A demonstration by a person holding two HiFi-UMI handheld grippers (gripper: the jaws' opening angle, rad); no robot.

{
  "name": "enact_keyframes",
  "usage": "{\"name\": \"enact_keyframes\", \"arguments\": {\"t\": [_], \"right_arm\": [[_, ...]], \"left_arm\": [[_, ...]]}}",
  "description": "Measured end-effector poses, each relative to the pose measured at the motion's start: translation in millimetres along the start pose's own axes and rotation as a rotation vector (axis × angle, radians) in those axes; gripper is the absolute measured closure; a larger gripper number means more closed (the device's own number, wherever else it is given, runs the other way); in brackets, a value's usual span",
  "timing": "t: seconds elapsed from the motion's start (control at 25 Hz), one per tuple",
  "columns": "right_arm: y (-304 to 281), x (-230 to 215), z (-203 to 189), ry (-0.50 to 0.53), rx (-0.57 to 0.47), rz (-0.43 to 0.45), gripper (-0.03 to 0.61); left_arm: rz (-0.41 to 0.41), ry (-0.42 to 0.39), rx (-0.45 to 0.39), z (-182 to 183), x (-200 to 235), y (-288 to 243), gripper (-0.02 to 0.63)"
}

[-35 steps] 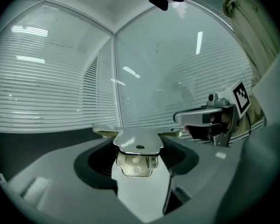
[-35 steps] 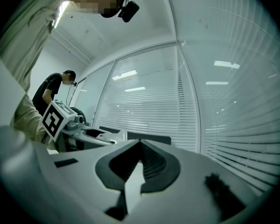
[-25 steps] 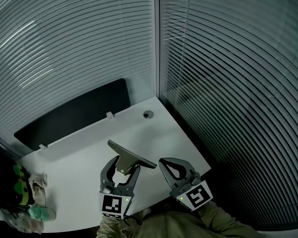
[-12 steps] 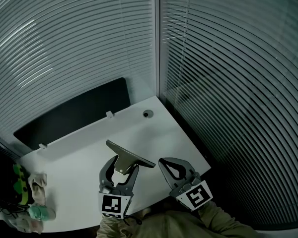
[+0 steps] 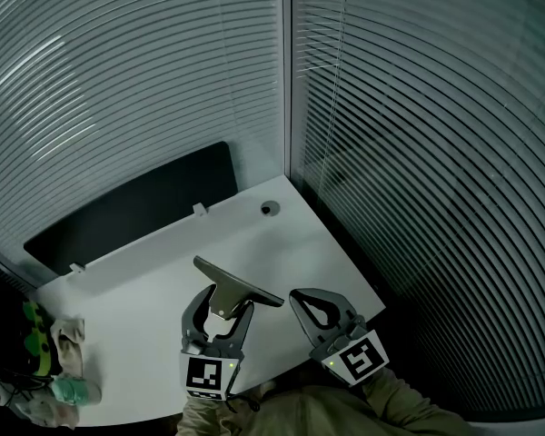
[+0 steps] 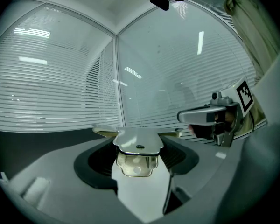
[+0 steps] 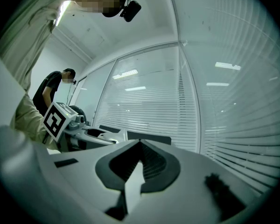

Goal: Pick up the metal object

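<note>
The metal object (image 5: 233, 286) is a T-shaped piece: a flat dark bar across a pale bracket stem. My left gripper (image 5: 223, 310) is shut on the stem and holds it just above the white table (image 5: 145, 298). In the left gripper view the metal object (image 6: 137, 146) fills the gap between the jaws, its bar running crosswise at their tips. My right gripper (image 5: 297, 296) hovers just to the right of the bar, shut with nothing in it. In the right gripper view its tips (image 7: 140, 142) meet, and the left gripper (image 7: 84, 130) shows at the left.
A black panel (image 5: 136, 212) stands along the table's back edge. A round grommet hole (image 5: 270, 209) sits at the far right corner. Cloths and green things (image 5: 54, 361) lie at the left end. Glass walls with blinds (image 5: 391, 134) close in behind and to the right.
The left gripper and the metal object have crept a little up and to the left. The right gripper has barely moved.
</note>
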State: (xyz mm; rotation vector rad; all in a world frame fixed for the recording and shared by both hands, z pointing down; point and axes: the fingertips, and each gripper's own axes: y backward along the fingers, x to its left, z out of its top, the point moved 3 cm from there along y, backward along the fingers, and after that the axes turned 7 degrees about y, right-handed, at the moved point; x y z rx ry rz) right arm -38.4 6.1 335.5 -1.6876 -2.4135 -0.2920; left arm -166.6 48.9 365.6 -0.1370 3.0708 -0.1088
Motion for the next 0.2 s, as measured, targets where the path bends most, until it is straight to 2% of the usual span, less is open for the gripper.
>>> {"name": "enact_keyframes", "arguments": {"t": [0.2], "right_arm": [[-0.9,2.3,2.5,0.002,-0.005,0.002,0.575]], "left_arm": [[0.000,-0.009,-0.002,0.3,1.9,2.2,0.319]]}}
